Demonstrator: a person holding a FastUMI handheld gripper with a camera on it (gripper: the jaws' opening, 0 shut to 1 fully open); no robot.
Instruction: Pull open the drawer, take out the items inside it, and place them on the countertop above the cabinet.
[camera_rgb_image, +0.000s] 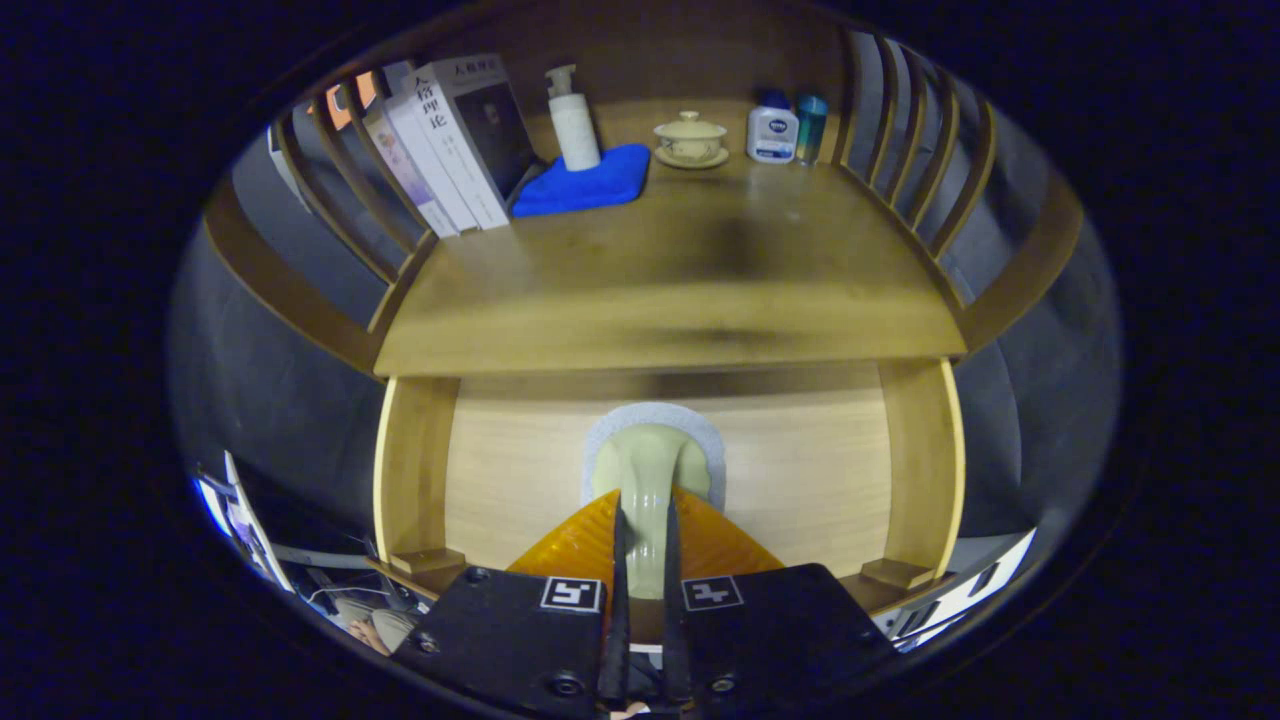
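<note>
1. The drawer (480, 480) stood pulled open below the countertop (680, 290), so the first step looked done.
2. The gripper (641, 535) hung over the open drawer with its fingers drawn close together, both pressing the sides of a pale green ceramic piece (645, 480).
3. That piece sat above a grey-white mat (600, 440) on the drawer floor; whether it was lifted clear or resting there could not be told.
4. On the countertop, far from the drawer, stood leaning books (450, 140), a pump bottle (573, 120) on a blue cloth (590, 180), a lidded tea bowl (690, 138) and two small bottles (785, 128).
5. Judging from this, carrying the piece up to the bare front of the countertop remained, and perhaps the mat too.
</note>
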